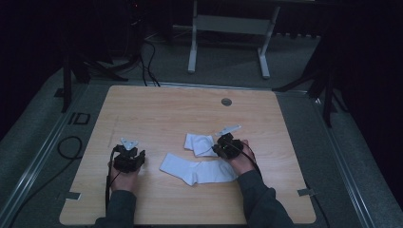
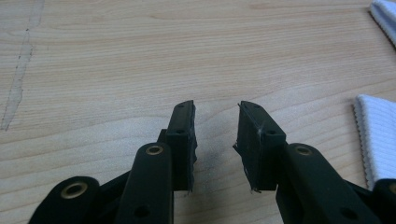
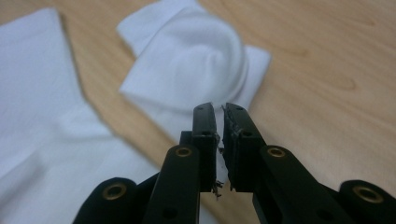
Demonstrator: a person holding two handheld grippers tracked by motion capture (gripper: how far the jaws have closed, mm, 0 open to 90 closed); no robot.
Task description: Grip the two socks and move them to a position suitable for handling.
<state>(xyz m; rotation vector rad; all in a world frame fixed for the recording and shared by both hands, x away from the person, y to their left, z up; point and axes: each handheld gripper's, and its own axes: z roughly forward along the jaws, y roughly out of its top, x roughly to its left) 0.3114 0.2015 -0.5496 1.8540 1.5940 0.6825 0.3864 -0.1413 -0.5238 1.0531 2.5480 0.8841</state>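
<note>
Two white socks lie on the wooden table (image 1: 157,109). One sock (image 1: 197,171) (image 3: 32,116) is spread flat; its ribbed cuff (image 2: 380,135) shows to the right of my left gripper. The other, a folded sock (image 1: 198,143) (image 3: 191,60), lies just behind it. My right gripper (image 1: 215,149) (image 3: 219,108) is at the folded sock's near right edge, its jaws closed to a thin slit with white fabric between them. My left gripper (image 1: 129,151) (image 2: 216,105) stands open over bare wood, left of the flat sock, holding nothing.
A round grommet hole (image 1: 226,101) sits near the table's far edge. A pale scratch (image 2: 18,74) runs along the wood at the left. Beyond the table stand a white frame (image 1: 228,28) and black stands, with cables (image 1: 71,147) on the floor.
</note>
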